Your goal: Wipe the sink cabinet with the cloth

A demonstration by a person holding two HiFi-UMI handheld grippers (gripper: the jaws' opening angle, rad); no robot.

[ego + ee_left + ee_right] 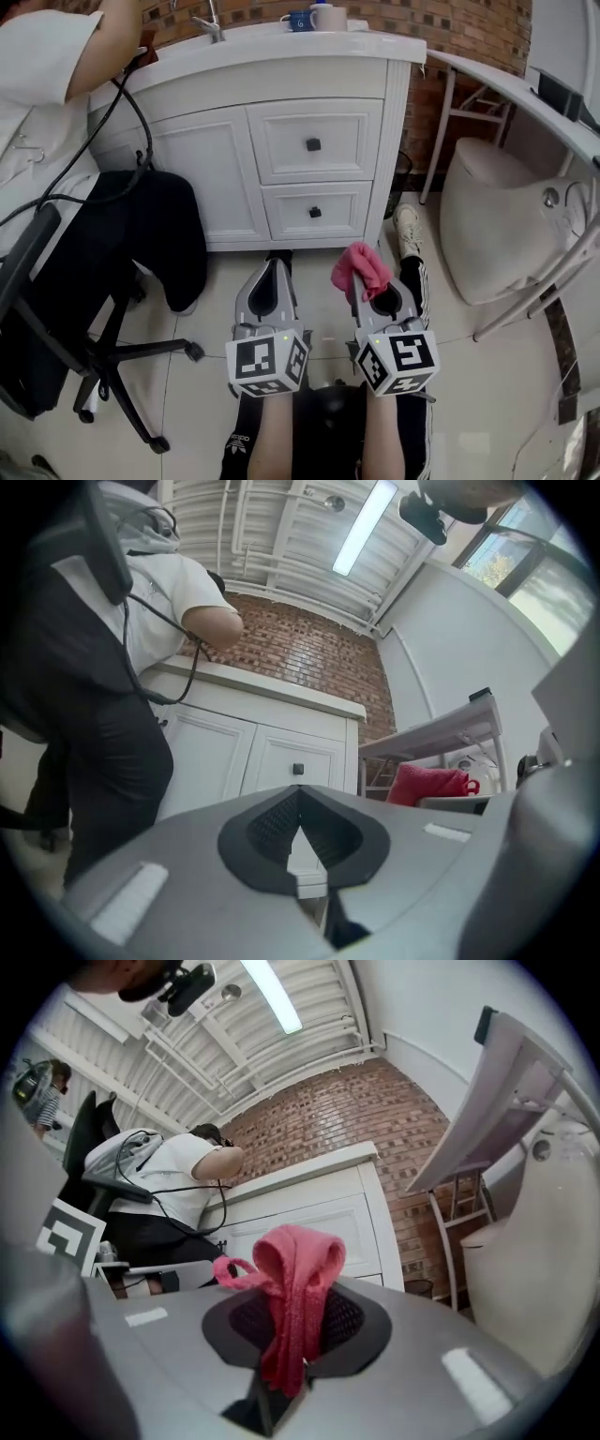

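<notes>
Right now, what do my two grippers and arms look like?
Both the left gripper and right gripper have grey, tapering shells with black ribbed pads inside. Each carries a white cube printed with black square markers. No sleeves show on the forearms.

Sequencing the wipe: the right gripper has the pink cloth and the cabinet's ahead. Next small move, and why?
Probably advance the right gripper toward the front of the sink cabinet until the cloth touches it. The cloth is pinched in its jaws and sticks out ahead of them, but it hangs short of the cabinet, with bare floor in between.
</notes>
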